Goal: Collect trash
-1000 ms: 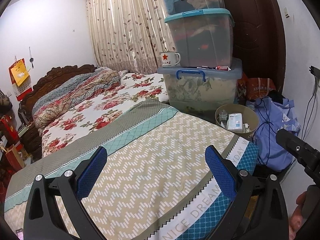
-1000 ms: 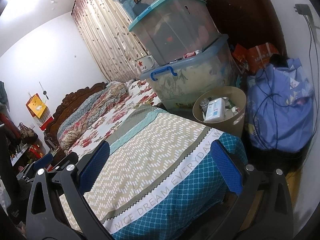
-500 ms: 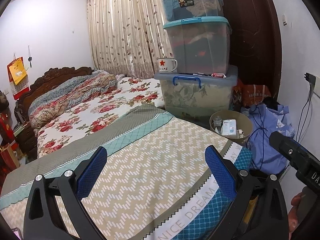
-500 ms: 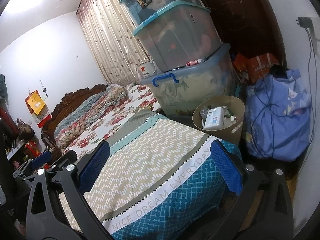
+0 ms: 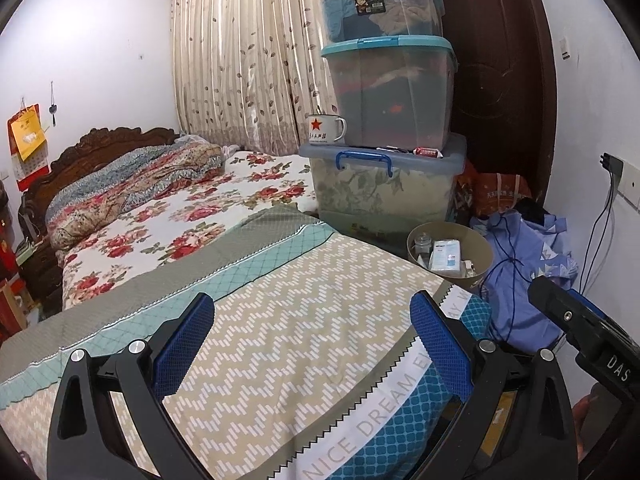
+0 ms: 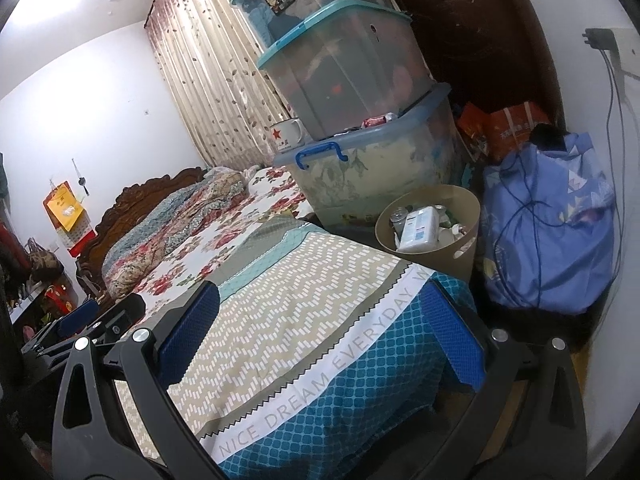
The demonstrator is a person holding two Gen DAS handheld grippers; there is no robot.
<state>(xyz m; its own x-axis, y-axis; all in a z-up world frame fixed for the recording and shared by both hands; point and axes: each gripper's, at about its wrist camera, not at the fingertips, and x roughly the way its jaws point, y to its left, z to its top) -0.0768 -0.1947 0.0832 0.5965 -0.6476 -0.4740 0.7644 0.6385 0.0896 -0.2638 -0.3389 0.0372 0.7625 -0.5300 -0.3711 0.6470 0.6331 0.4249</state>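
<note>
Both claws were spread wide and empty: left gripper [image 5: 312, 344] and right gripper [image 6: 320, 332] hovered over the patterned quilt [image 6: 288, 304] at the bed's foot. Beyond the right gripper's right finger, past the quilt edge, sat the tan bin [image 6: 466, 208], already holding a white packet [image 6: 418, 229] and small jars. No loose trash showed, so collection looked mostly done or unstarted; couldn't tell which.

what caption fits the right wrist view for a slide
Open right gripper above the bed, facing a tan bin of trash beside stacked storage boxes.
</note>
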